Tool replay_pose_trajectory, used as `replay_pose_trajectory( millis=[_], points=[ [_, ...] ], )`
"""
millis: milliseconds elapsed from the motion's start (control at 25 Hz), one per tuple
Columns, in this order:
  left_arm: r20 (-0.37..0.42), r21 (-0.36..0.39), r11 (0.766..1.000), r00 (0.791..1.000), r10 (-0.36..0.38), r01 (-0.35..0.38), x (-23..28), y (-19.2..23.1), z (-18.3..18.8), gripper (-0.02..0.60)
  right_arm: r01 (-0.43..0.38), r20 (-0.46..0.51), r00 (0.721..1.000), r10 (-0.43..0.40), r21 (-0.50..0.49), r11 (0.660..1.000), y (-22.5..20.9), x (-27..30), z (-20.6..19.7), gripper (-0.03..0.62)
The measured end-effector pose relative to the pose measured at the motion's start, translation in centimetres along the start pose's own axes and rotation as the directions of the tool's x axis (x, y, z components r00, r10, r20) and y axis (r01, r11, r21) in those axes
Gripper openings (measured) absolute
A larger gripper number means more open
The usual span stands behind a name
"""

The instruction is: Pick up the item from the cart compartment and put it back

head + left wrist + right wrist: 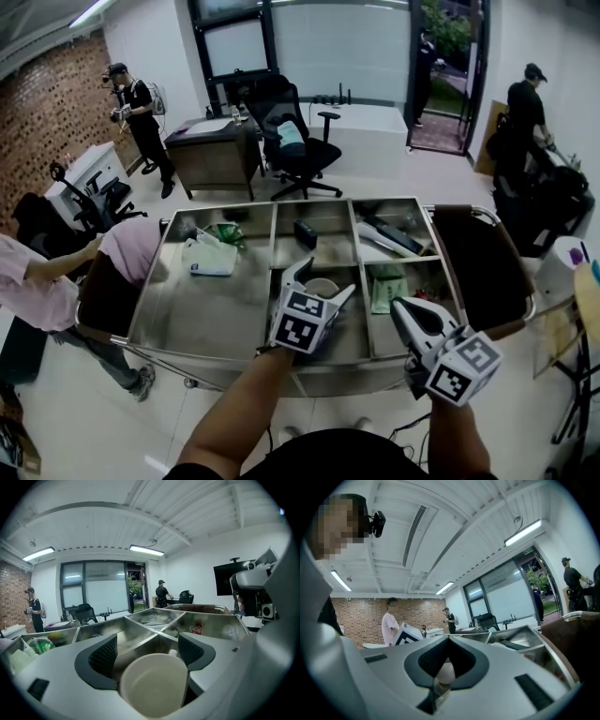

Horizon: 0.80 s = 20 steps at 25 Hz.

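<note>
while the left gripper [327, 277] straddles it, the cup [322, 288] shows only partly.

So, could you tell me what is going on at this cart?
A person holds a gripper in each hand over a steel cart. The left gripper has its jaws apart round a cream cup in the front middle compartment, apparently not clamped on it. The right gripper hangs beside it, near the cart's front right, jaws together.
</note>
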<state>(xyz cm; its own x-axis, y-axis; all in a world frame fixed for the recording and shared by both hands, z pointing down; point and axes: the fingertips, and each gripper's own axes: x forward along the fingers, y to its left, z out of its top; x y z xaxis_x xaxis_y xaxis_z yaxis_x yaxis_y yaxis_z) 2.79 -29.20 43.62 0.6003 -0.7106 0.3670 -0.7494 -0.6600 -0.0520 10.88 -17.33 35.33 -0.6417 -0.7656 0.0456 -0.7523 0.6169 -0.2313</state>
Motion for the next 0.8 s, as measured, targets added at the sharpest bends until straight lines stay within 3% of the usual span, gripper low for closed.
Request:
replay_pose_trajectory(
  millis=[280,680,720,800],
  points=[
    [0.028,-0.019,1.000,1.000,-0.007,0.007,-1.5,0.1,0.6,0.402,-0.006,-0.003,1.000,0.006,0.001,1.000,0.2,0.2,-0.1,0.023],
    [0.165,-0.040,0.998,0.985,0.053,-0.047,-4.8,1.7,3.7,0.399,-0.047,-0.015,0.999,0.046,-0.027,0.999,1.8,1.0,-0.1,0.023],
    [0.183,-0.043,0.997,0.981,0.073,-0.066,-5.3,2.1,4.0,0.384,-0.048,-0.015,0.999,0.048,-0.026,0.998,1.9,1.1,-0.1,0.023],
    [0.233,-0.049,0.992,0.965,0.124,-0.116,-6.7,2.9,4.8,0.194,-0.050,-0.014,0.999,0.050,-0.027,0.998,2.0,1.2,0.0,0.023]
  ],
)
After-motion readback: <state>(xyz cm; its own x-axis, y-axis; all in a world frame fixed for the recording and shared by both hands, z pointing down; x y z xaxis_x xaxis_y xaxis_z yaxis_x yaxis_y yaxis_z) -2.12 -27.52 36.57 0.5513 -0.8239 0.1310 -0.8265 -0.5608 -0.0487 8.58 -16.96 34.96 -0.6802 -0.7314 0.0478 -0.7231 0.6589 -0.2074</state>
